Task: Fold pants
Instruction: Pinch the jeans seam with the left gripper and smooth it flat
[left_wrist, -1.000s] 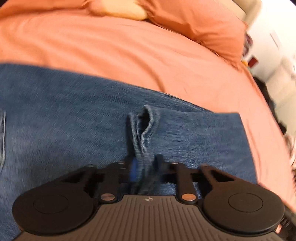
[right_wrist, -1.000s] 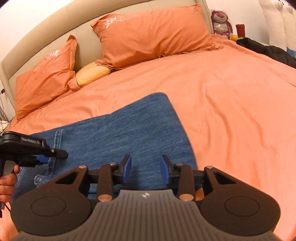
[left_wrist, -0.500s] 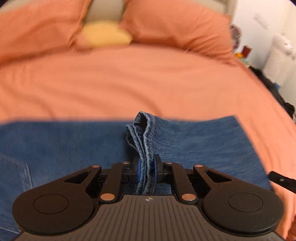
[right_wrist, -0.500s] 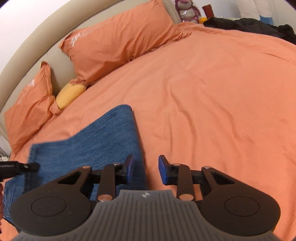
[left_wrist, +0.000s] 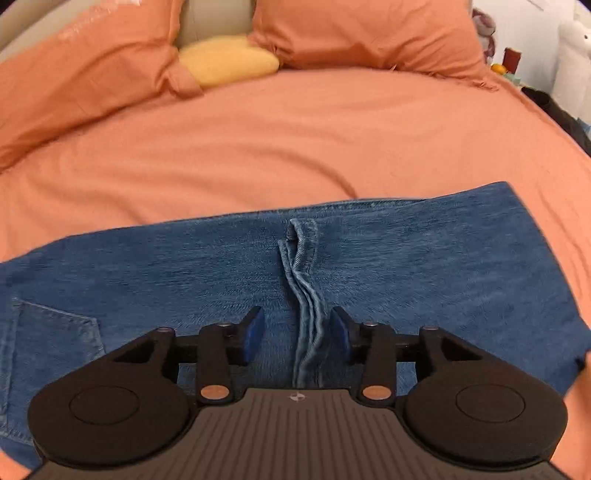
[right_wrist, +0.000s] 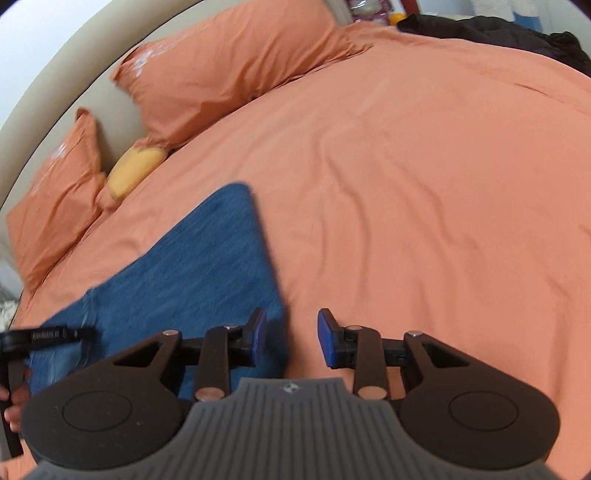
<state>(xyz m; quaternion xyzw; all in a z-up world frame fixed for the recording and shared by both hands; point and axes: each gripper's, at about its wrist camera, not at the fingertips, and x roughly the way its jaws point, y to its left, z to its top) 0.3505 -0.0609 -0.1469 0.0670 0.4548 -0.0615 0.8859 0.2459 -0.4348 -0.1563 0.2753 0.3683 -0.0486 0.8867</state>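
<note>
Blue denim pants (left_wrist: 406, 266) lie folded across the orange bed, a back pocket (left_wrist: 51, 332) at the left. A raised ridge of hem (left_wrist: 306, 295) runs up the middle of them. My left gripper (left_wrist: 297, 334) hangs over that ridge with its jaws opening; the hem stands between the blue pads without being pressed. In the right wrist view the pants (right_wrist: 192, 266) end at a folded edge. My right gripper (right_wrist: 290, 338) hovers over that edge, its jaws opening, with nothing between them. The left gripper's body (right_wrist: 48, 334) shows at the far left there, held by a hand.
Two orange pillows (left_wrist: 362, 33) and a yellow cushion (left_wrist: 229, 62) lie against the headboard. Dark clothing (right_wrist: 498, 33) sits at the bed's far right corner. Bare orange sheet (right_wrist: 424, 206) stretches to the right of the pants.
My left gripper was shut on the hem ridge and has let go of it; the ridge now lies lower on the pants. The right gripper has slid to the pants' right edge.
</note>
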